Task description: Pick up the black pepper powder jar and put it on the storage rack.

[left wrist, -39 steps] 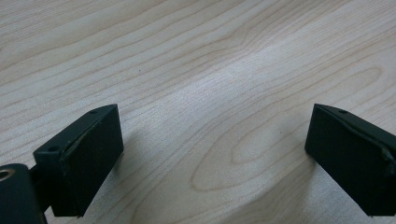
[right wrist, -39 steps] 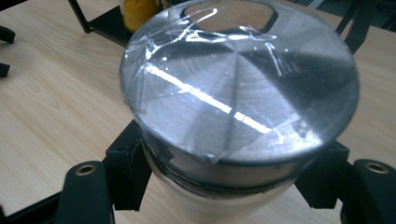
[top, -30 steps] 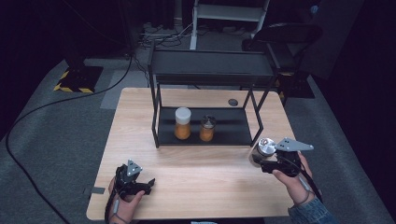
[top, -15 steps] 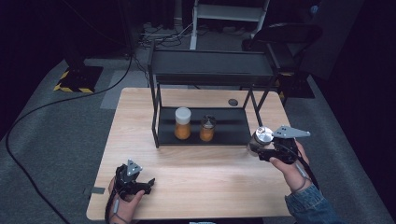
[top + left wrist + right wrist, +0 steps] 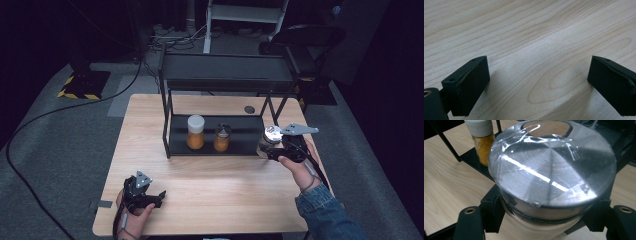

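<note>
A jar point(image 5: 549, 185) with a shiny metal lid sits clamped in the right tongs point(image 5: 272, 149), held just off the right end of the black rack point(image 5: 225, 75), whose lower shelf carries two spice bottles point(image 5: 195, 132). The left tongs point(image 5: 145, 197) rest released on the wooden surface point(image 5: 225, 185).

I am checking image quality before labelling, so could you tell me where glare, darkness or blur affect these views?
High view: the room around the wooden table is very dark, with a pale sheen on the wood. Right gripper view: bright streaks of glare cross the jar's metal lid, and the spice bottle behind is slightly soft. Left gripper view: evenly lit wood grain with a soft sheen, and the jaw edges look slightly blurred.
</note>
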Motion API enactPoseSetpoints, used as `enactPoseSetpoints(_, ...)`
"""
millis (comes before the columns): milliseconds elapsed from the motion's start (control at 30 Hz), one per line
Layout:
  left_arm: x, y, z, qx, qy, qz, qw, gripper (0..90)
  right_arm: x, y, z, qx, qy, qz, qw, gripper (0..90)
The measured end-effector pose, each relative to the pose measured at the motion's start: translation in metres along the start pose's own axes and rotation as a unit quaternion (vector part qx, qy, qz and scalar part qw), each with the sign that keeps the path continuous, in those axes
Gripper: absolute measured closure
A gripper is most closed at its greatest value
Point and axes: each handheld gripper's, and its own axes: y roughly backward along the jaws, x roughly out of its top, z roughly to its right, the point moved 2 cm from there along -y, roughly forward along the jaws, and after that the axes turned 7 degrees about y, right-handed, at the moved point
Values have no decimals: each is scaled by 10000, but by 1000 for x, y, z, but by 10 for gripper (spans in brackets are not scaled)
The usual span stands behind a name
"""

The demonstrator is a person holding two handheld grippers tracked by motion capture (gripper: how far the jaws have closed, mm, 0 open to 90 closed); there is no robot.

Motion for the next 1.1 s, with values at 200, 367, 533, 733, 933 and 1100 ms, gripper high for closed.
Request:
enactPoseSetpoints(200,0,0,0,-4,-3,4,10000,40,5,-15,4,6,-42,-5,10000,318)
enactPoseSetpoints(367,0,0,0,0,7,2,10000,40,9,-25,7,-16,-54,-19,10000,317)
enactPoseSetpoints(533,0,0,0,1,-2,-5,10000,40,11,-35,8,-22,-35,-36,10000,317)
enactPoseSetpoints(733,0,0,0,0,5,1,10000,40,13,-48,8,-50,-52,-78,9999,317)
enactPoseSetpoints(933,0,0,0,3,-8,-10,10000,39,14,-62,7,-76,-42,-111,9999,317)
enactPoseSetpoints(1100,0,0,0,0,-8,-10,10000,39,14,-76,6,-59,-73,-193,9998,317)
